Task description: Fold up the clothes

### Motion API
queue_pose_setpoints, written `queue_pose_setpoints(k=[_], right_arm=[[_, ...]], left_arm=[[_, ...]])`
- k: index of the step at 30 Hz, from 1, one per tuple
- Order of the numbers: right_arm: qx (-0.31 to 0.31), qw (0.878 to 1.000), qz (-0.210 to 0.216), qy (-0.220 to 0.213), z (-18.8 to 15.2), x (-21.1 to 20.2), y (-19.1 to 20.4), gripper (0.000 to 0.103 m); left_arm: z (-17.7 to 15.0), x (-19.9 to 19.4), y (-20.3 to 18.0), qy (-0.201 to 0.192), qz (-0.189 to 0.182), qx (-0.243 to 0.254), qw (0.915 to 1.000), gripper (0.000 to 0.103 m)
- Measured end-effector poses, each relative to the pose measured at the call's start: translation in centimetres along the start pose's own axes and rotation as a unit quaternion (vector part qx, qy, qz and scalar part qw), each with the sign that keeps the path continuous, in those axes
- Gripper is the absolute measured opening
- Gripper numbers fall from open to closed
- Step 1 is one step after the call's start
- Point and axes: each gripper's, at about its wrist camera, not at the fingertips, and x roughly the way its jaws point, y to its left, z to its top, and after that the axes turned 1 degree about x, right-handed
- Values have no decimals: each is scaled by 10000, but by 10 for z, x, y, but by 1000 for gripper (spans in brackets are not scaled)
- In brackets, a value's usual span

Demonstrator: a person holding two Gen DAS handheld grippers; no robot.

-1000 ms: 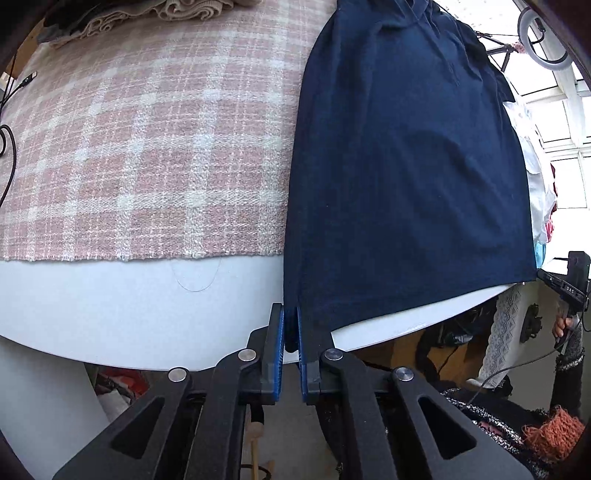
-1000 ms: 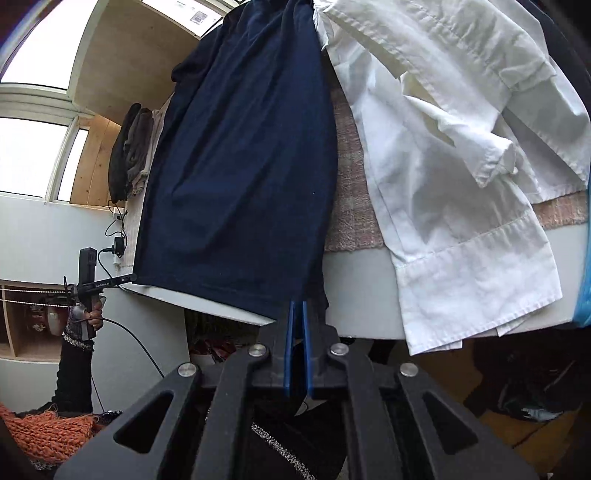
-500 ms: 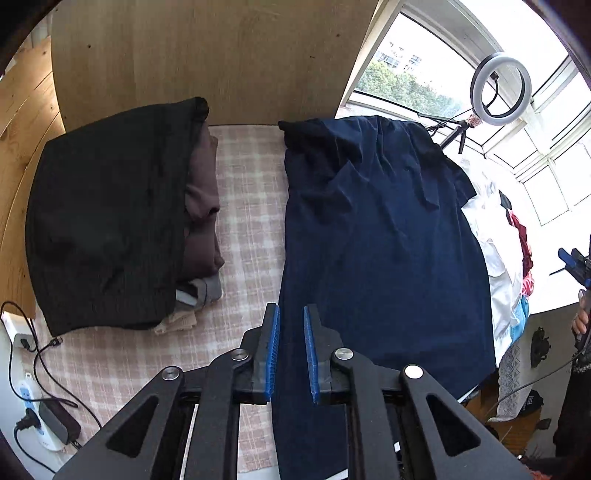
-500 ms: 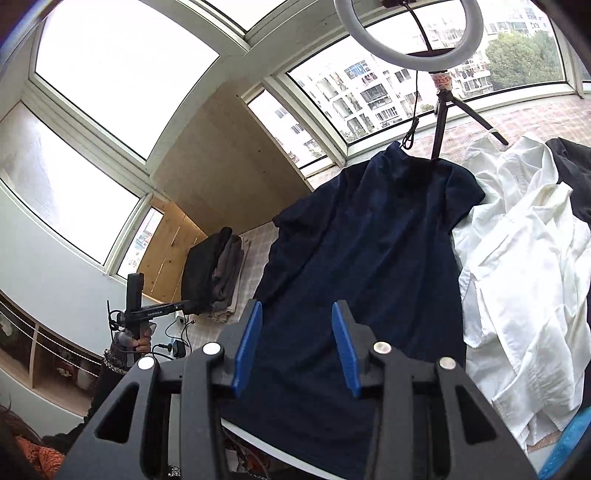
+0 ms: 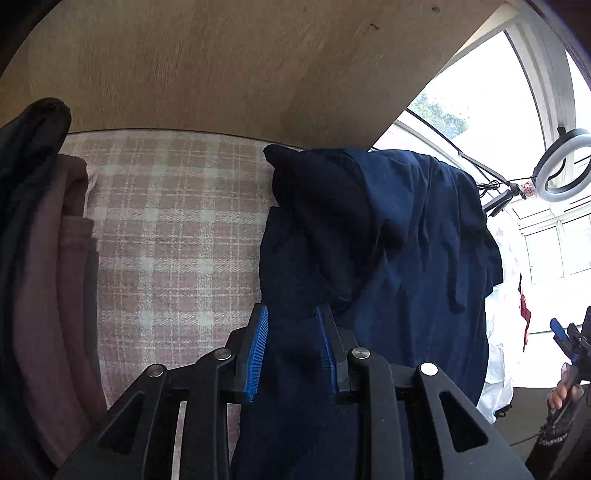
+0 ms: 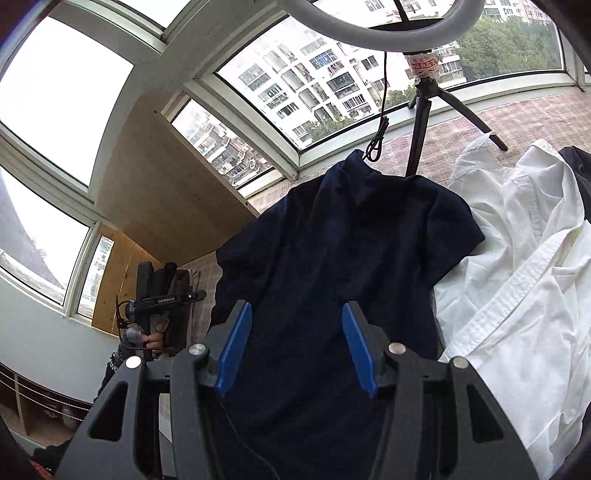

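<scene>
Left wrist view: the navy garment [image 5: 406, 258] stretches lengthwise ahead of both claws, left gripper [image 5: 291, 350] and right gripper [image 6: 295, 347] spread, gripping nothing.

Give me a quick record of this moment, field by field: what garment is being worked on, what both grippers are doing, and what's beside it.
garment: navy shirt, spread on plaid cloth, one sleeve folded inward
left gripper: open, over the shirt's left edge
right gripper: open, above the shirt, holding nothing
left of shirt: stack of folded clothes
right of shirt: crumpled white shirt
behind: ring light on tripod, by the window
</scene>
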Motion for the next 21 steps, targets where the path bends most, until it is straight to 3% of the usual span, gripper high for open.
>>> queue_pose_setpoints(k=[5, 6, 7, 11, 12, 14, 17, 18, 20, 21], right_arm=[[384, 9991, -4, 190, 26, 36, -43, 51], [425, 9988, -4, 228, 29, 43, -49, 51], [442, 9987, -2, 261, 32, 49, -53, 51], [445, 9983, -21, 383, 38, 67, -62, 51], [433, 9982, -31, 412, 39, 71, -64, 51], [410, 9980, -51, 471, 41, 78, -67, 51], [365, 9976, -74, 588, 44, 90, -69, 51], [372, 9972, -80, 637, 44, 94, -70, 51], [382, 9966, -87, 727, 44, 101, -71, 51], [371, 9964, -77, 754, 45, 103, -70, 51]], left_arm=[[23, 31, 0, 181, -75, -28, 9998, 30], [25, 35, -1, 192, -105, -25, 9998, 24], [26, 35, -1, 153, -117, -27, 9998, 3], [17, 4, 2, -445, -25, 31, 9990, 1], [13, -8, 4, -618, 106, 41, 9980, 1], [1, -35, 13, -1067, 932, -141, 9898, 1], [-11, -62, 28, -1731, 2307, -501, 9562, 0], [-13, -65, 32, -1776, 2339, -565, 9542, 2], [-12, -62, 27, -1626, 2307, -447, 9583, 2], [-10, -59, 22, -1555, 2210, -329, 9623, 13]])
